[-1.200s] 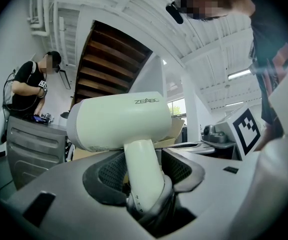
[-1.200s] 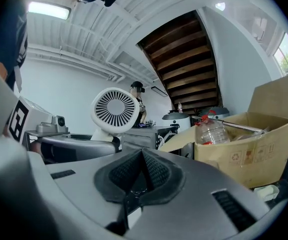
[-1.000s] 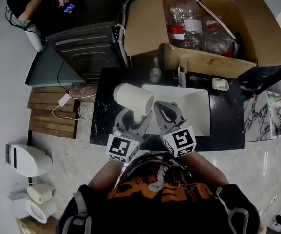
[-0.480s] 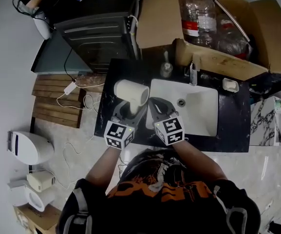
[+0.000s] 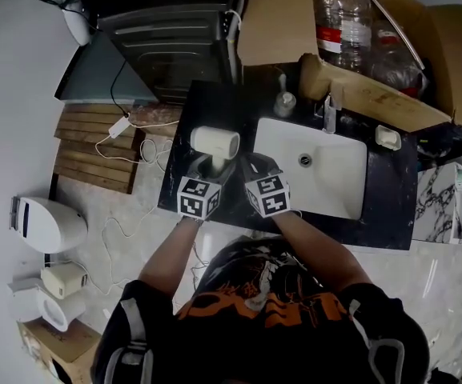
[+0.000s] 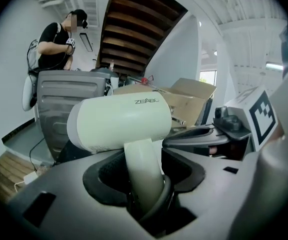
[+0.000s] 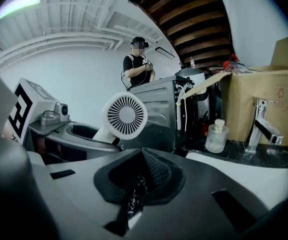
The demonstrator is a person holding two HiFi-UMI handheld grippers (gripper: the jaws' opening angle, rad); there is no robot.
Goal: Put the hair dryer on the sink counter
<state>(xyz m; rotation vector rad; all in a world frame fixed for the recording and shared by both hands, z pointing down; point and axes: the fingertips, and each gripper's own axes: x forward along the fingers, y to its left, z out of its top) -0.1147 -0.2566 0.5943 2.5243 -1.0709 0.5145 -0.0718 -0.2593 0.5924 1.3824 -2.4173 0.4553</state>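
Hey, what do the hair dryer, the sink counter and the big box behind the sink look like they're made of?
Hair dryer: smooth cream plastic with a satin sheen and a moulded, rounded body.
Sink counter: dark, glossy, probably polished stone or a stone-look slab, with faint pale flecks near its edge.
Box: plain brown cardboard, matt, with folded flaps.

Bathroom-like set, probably inside a lab or studio: white sink [image 5: 327, 174] in black counter [image 5: 379, 214] at centre right, washing machine [image 5: 174, 42] above, cardboard box [image 5: 283, 22] along top.
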